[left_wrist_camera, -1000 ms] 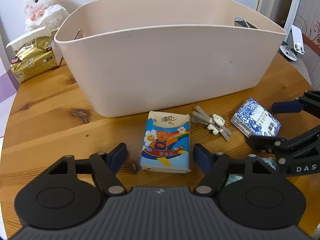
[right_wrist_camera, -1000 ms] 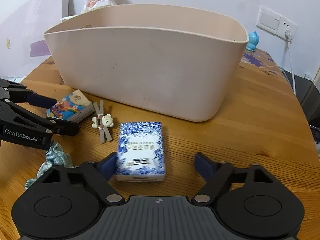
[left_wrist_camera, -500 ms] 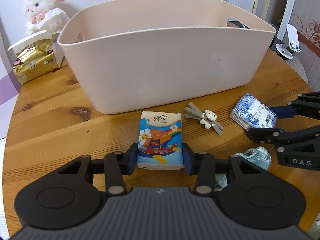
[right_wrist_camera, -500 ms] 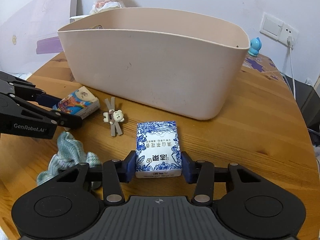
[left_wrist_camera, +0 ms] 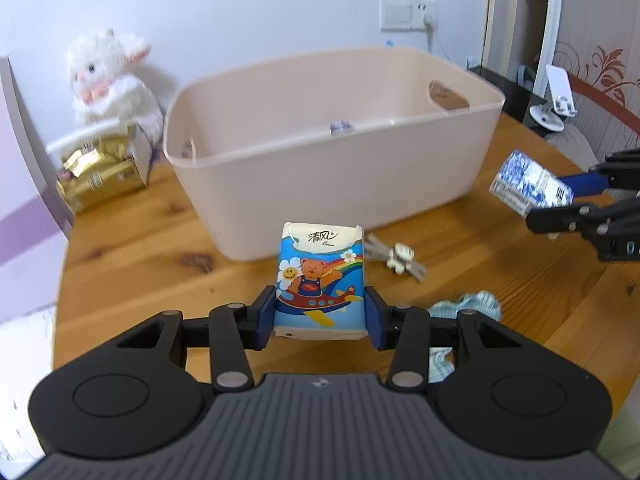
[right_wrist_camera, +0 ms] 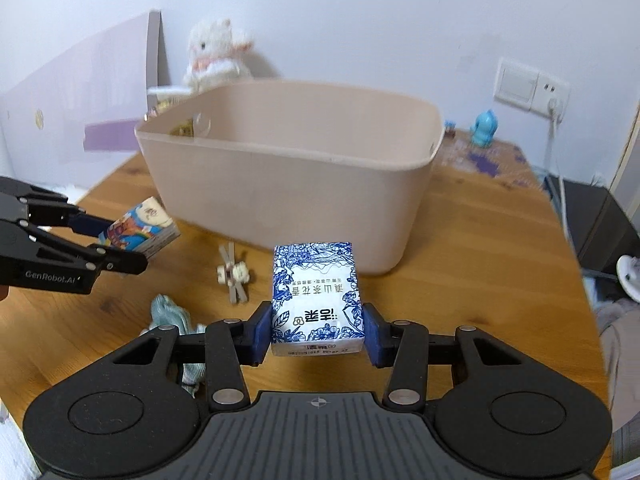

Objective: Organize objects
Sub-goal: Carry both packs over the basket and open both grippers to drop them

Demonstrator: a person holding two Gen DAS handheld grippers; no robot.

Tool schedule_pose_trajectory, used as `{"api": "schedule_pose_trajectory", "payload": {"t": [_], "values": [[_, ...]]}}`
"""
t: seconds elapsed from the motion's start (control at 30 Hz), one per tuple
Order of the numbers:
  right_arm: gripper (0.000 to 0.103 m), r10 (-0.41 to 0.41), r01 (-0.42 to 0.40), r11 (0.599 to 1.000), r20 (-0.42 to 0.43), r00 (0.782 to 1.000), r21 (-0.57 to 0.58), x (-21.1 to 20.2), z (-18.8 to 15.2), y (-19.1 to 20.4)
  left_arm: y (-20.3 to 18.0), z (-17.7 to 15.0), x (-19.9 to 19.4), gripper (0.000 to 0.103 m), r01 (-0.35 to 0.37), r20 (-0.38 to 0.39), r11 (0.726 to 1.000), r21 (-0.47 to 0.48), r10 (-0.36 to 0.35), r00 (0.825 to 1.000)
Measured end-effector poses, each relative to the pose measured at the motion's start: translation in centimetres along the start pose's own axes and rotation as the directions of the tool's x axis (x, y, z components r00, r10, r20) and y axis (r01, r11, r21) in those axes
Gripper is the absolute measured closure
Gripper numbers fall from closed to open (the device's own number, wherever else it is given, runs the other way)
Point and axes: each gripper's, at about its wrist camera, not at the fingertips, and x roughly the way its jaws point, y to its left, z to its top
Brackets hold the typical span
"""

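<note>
My left gripper (left_wrist_camera: 320,318) is shut on a cartoon-bear tissue pack (left_wrist_camera: 320,280) and holds it above the table, in front of the beige plastic bin (left_wrist_camera: 332,184). My right gripper (right_wrist_camera: 318,334) is shut on a blue-and-white floral tissue pack (right_wrist_camera: 316,300), also lifted, in front of the bin (right_wrist_camera: 288,196). Each view shows the other gripper with its pack: the floral pack (left_wrist_camera: 528,188) at the right, the bear pack (right_wrist_camera: 138,232) at the left. A bear hair clip (left_wrist_camera: 398,258) and a teal cloth (left_wrist_camera: 466,304) lie on the table.
A white plush rabbit (left_wrist_camera: 108,80) and a gold tissue box (left_wrist_camera: 100,176) stand left of the bin. A blue figurine (right_wrist_camera: 486,128) stands at the far right of the round wooden table (right_wrist_camera: 480,248). A small item lies inside the bin (left_wrist_camera: 339,127).
Both grippers went from open to shut on their tissue packs, then lifted them off the table. The views now look down into the bin from higher up.
</note>
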Motion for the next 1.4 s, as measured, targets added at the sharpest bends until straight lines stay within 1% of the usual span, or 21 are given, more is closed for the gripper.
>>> {"api": "schedule_pose_trajectory", "payload": {"t": [0.17, 0.27, 0.4, 0.53, 0.63, 0.77, 0.9, 1.03, 1.13, 1.23, 1.33, 1.4], "values": [[0.06, -0.004, 0.002, 1.0, 0.078, 0.997, 0.015, -2.4, 1.7, -1.0, 0.2, 1.8, -2.1, 0.055, -0.017, 0.07, 1.0, 0.009, 0.016, 0.997], [0.06, -0.007, 0.005, 1.0, 0.119, 0.993, 0.015, -3.6, 2.7, -1.6, 0.3, 3.3, -3.2, 0.055, -0.04, 0.118, 0.999, 0.01, 0.038, 0.992], [0.06, -0.014, 0.012, 1.0, 0.169, 0.985, 0.015, -4.4, 4.6, -2.0, 0.9, 5.8, -4.1, 0.055, -0.049, 0.173, 0.999, -0.005, 0.049, 0.984], [0.06, -0.019, 0.012, 0.999, 0.213, 0.977, 0.033, -4.6, 7.1, -2.9, 1.4, 8.5, -3.9, 0.055, -0.074, 0.201, 0.997, -0.007, 0.074, 0.977], [0.06, -0.024, 0.017, 0.999, 0.235, 0.972, 0.032, -4.0, 9.1, -3.1, 1.7, 10.5, -2.9, 0.055, -0.085, 0.198, 0.996, -0.024, 0.088, 0.976], [0.06, -0.029, 0.022, 0.999, 0.238, 0.971, 0.033, -2.1, 11.4, -3.1, 1.6, 12.9, -0.4, 0.055, -0.113, 0.175, 0.993, -0.03, 0.117, 0.978], [0.06, -0.033, 0.027, 0.999, 0.205, 0.978, 0.032, 0.4, 12.7, -2.8, 1.5, 14.4, 3.2, 0.055, -0.129, 0.104, 0.991, -0.042, 0.133, 0.986], [0.06, -0.044, 0.042, 0.999, 0.133, 0.99, 0.021, 4.1, 13.4, -2.7, 1.6, 14.7, 6.5, 0.055, -0.152, 0.021, 0.987, -0.055, 0.153, 0.988], [0.06, -0.064, 0.063, 0.998, 0.077, 0.995, 0.02, 6.3, 13.2, -3.0, 1.9, 14.4, 8.8, 0.055, -0.154, -0.045, 0.985, -0.074, 0.151, 0.988], [0.06, -0.085, 0.085, 0.996, 0.024, 0.996, 0.009, 8.5, 12.9, -3.1, 2.2, 13.8, 10.5, 0.055, -0.163, -0.106, 0.984, -0.073, 0.155, 0.982], [0.06, -0.091, 0.091, 0.996, -0.039, 0.995, -0.009, 10.3, 12.3, -3.1, 2.6, 12.9, 12.1, 0.055, -0.171, -0.171, 0.983, -0.069, 0.158, 0.973], [0.06, -0.099, 0.097, 0.995, -0.074, 0.992, -0.022, 11.1, 11.8, -3.1, 2.8, 12.9, 11.9, 0.055, -0.167, -0.168, 0.983, -0.076, 0.153, 0.974]]}}
